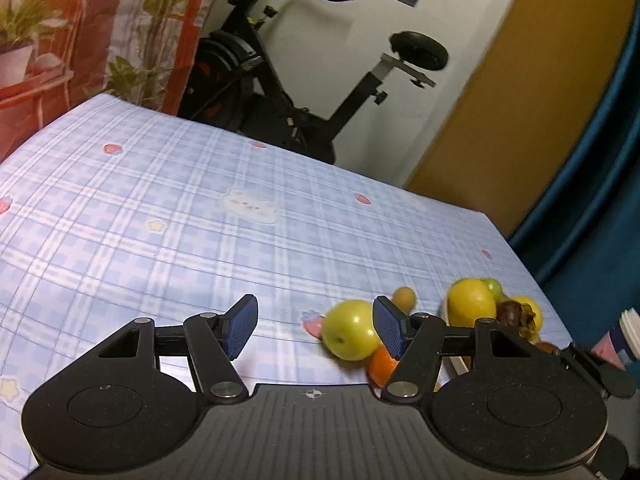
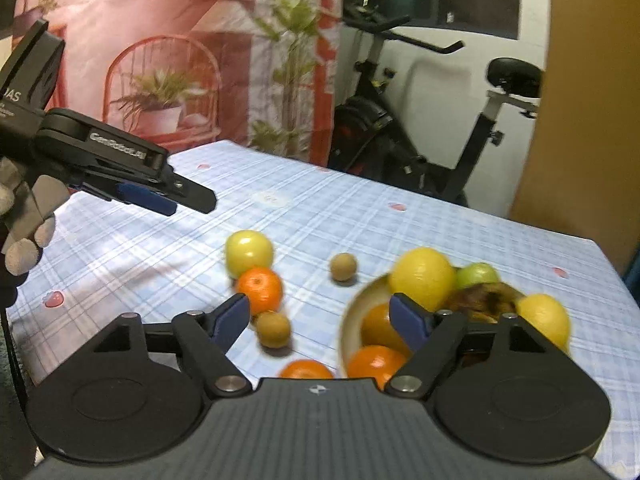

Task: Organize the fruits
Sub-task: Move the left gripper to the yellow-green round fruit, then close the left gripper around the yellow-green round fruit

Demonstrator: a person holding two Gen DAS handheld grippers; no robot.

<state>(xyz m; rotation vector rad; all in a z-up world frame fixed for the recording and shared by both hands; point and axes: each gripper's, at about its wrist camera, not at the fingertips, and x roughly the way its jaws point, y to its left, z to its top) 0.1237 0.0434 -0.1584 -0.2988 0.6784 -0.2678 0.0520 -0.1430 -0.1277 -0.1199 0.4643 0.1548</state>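
Both grippers are hanging unclenched and empty: the right gripper at lower centre, the left gripper at upper left. Loose fruit, a green apple and a tangerine, is sitting mid-frame beside the heaped bowl. A careless nudge risks rolling them off the table.

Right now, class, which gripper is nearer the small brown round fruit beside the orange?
Right. The right gripper nearly frames the small brown round fruit; the left gripper hovers farther back.
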